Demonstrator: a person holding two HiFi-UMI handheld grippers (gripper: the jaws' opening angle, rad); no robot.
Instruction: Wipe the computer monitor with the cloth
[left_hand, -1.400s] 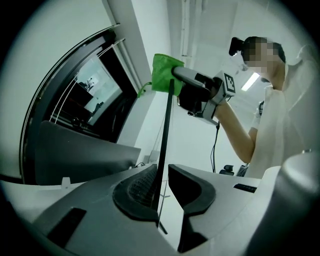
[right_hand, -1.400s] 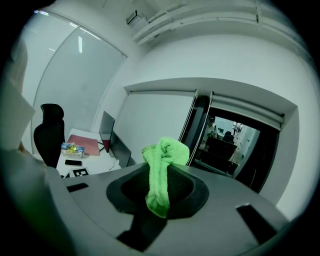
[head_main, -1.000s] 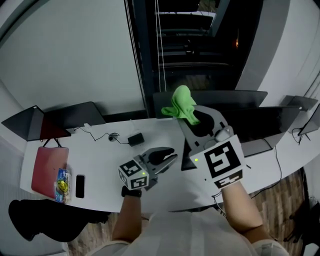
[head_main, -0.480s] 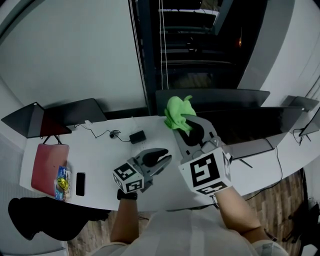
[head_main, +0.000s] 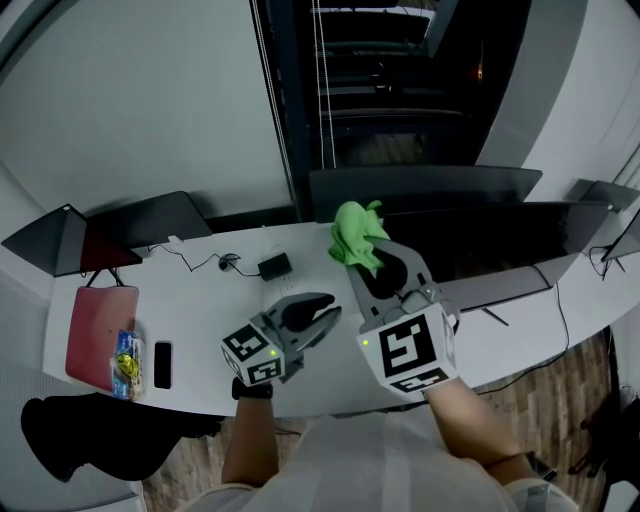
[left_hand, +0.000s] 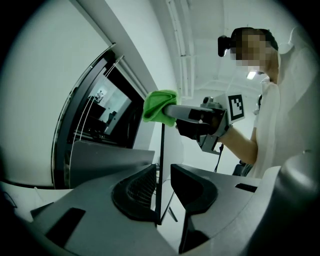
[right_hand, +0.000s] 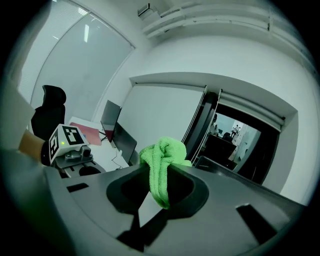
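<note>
- Head view: the right claw (head_main: 368, 250), clamped on the crumpled green microfibre cloth (head_main: 355, 235), has come lower than a second ago. The cloth is now at the left end of the wide black computer monitor (head_main: 480, 245).
- Wiping seems to be only beginning.
- Left claw (head_main: 315, 312) hangs apart, holding nothing.
- Curved white worktop (head_main: 200, 300) carries a flat red case (head_main: 100, 335). Behind it is a white wall.

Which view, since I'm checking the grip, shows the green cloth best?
The right gripper view: the green cloth sits centred and close, pinched in the right gripper. The head view shows it small, bunched at the jaw tips; the left gripper view shows it side-on, farther off.
</note>
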